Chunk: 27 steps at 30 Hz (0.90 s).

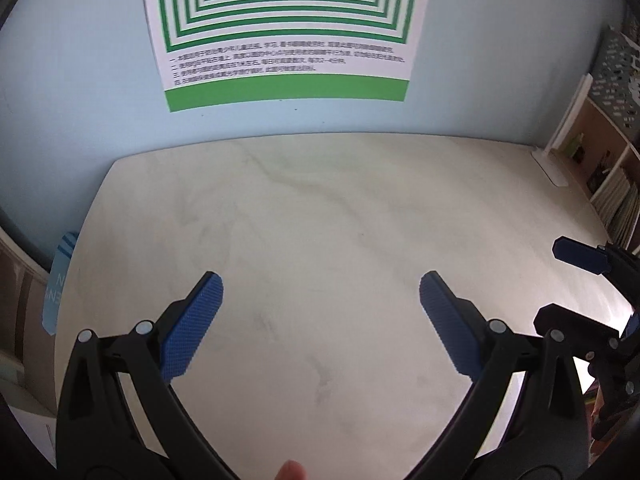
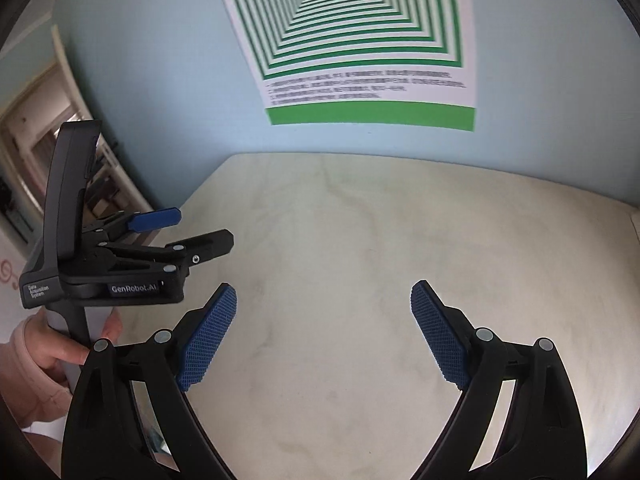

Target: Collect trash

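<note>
Count: two grippers, the left gripper [image 1: 321, 286] and the right gripper [image 2: 324, 294], each with two blue-padded jaws spread apart, so four blue pads in all. One tabletop [image 1: 320, 208] at frame centre, one green-and-white striped poster [image 1: 286, 32] at top centre, one shelf unit [image 1: 600, 168] at the right edge of the left wrist view. One hand [image 2: 60, 354] visible, lower left of the right wrist view, plus one fingertip [image 1: 290, 470] at the bottom edge of the left wrist view.
</note>
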Motion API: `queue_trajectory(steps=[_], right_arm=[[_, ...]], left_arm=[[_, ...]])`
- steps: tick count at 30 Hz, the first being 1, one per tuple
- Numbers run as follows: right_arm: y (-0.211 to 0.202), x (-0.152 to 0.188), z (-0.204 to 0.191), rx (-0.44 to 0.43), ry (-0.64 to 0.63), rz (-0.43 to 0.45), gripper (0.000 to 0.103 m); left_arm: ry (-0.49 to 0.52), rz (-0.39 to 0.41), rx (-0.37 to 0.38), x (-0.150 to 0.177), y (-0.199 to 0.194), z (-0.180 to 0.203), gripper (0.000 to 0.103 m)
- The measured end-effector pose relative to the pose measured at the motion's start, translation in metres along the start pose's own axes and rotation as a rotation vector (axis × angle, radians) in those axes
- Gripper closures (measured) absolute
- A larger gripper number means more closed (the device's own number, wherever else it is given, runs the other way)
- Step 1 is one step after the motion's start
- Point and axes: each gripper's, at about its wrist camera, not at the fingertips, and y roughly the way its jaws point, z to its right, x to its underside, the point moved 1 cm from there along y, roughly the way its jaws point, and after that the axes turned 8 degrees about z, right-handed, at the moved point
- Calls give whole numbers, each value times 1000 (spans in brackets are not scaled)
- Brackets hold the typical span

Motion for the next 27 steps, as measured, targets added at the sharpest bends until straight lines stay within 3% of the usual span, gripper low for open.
queue_trajectory(steps=[5, 11, 23, 27], right_arm=[[-18, 12, 17, 71, 41, 9, 14], [-38, 19, 28, 104, 53, 31, 14], [-36, 35, 41, 153, 90, 27, 14], [-28, 43, 39, 131, 113, 7, 14]], left_arm=[[39, -9, 29, 15, 4, 24, 7], [40, 39, 38, 24, -6, 40, 7], [44, 52, -43, 28, -11, 52, 6], [32, 49, -74, 33, -9, 49, 6]])
